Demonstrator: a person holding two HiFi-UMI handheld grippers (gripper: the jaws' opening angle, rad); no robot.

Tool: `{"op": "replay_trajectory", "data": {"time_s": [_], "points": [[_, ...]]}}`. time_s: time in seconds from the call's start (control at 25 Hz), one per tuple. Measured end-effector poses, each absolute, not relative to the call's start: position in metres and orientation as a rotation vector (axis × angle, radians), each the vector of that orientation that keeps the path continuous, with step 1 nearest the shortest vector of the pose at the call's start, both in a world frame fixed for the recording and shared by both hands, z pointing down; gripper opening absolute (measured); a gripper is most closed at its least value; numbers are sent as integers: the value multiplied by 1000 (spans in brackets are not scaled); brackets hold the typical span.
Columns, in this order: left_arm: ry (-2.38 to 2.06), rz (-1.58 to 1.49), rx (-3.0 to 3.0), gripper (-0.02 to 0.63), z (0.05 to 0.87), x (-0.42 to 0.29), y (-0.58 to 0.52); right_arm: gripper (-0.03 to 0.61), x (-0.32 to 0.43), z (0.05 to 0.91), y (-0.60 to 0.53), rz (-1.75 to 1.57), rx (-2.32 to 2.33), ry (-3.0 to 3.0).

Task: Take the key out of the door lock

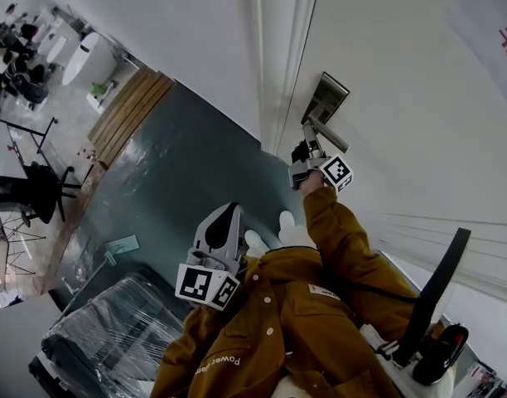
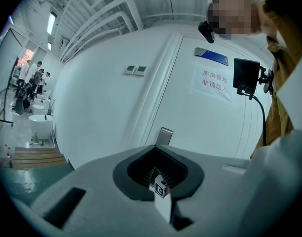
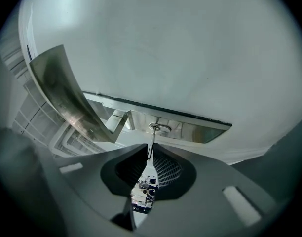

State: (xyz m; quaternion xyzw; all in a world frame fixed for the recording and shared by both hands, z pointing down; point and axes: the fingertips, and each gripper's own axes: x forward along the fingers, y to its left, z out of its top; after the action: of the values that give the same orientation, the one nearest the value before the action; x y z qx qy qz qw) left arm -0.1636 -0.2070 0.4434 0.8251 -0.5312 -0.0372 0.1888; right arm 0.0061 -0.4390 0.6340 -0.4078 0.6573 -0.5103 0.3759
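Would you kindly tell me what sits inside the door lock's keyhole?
The key sits there, its outer end pinched by the right gripper; its blade inside the lock is hidden.

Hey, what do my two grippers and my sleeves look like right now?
The left gripper and right gripper are light grey shells with black ribbed fingers. Each carries a white cube with black square markers. The sleeves are mustard-brown jacket fabric.
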Motion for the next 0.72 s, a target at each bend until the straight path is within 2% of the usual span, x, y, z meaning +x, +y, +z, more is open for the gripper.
{"op": "replay_trajectory", "data": {"time_s": [0.48, 0.72], "points": [[-1484, -112, 2327, -2, 442, -159, -207, 23, 9, 641, -435, -1408, -1060, 1503], [-1474, -110, 2338, -2, 440, -153, -208, 23, -20, 633, -401, -1492, -996, 1514]]}}
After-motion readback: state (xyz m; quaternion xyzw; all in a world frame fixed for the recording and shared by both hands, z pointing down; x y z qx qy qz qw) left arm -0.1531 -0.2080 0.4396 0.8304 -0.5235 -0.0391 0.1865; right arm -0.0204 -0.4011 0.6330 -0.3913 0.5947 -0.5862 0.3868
